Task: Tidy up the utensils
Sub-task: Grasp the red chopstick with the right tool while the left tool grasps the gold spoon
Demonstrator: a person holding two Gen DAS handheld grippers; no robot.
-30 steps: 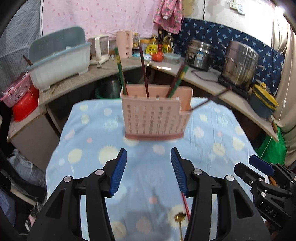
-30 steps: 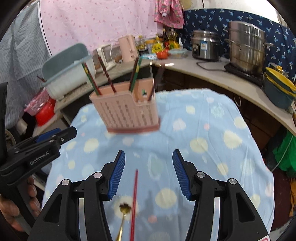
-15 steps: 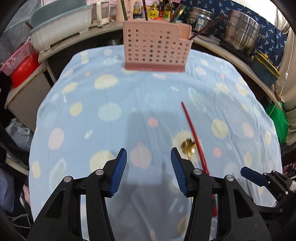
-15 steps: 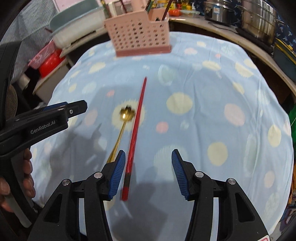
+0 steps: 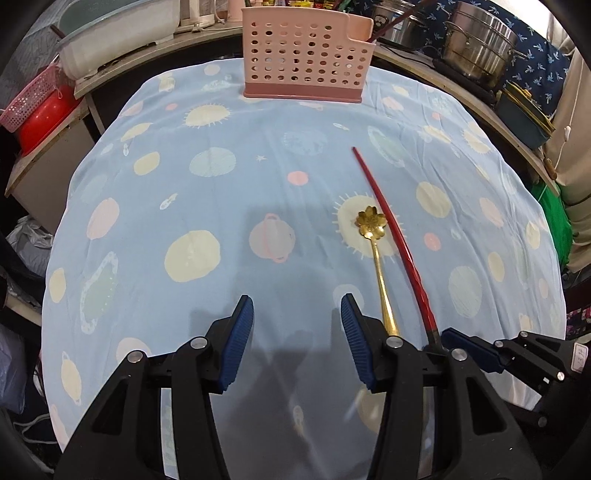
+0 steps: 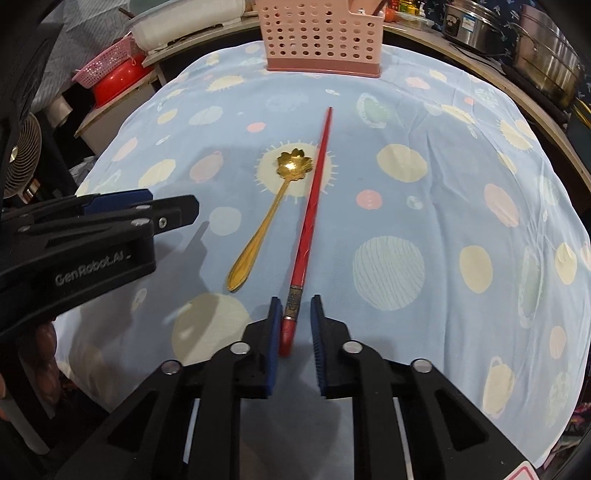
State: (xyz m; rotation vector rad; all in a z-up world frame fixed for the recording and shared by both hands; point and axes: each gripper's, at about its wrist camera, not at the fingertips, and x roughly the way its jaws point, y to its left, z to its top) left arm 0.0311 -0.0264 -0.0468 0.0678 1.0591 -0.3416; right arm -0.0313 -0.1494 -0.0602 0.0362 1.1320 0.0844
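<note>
A red chopstick (image 6: 312, 199) lies on the blue spotted tablecloth (image 6: 424, 192), pointing toward a pink perforated utensil holder (image 6: 321, 35) at the far edge. A gold flower-bowled spoon (image 6: 273, 210) lies just left of it. My right gripper (image 6: 293, 317) has its jaws narrowed around the chopstick's near end, with small gaps still showing. My left gripper (image 5: 295, 325) is open and empty over the cloth, left of the spoon (image 5: 376, 251) and chopstick (image 5: 391, 229). The holder (image 5: 306, 59) holds several chopsticks.
Steel pots (image 5: 476, 40) stand on the counter at the back right. A pale tub (image 5: 114, 37) and a red bowl (image 5: 40, 118) with a pink basket sit at the back left. A small fan (image 6: 22, 158) stands at the left.
Both grippers have pulled back and dipped toward the table's near side. The right jaws have narrowed from wide open around the red chopstick's end. The left stays open.
</note>
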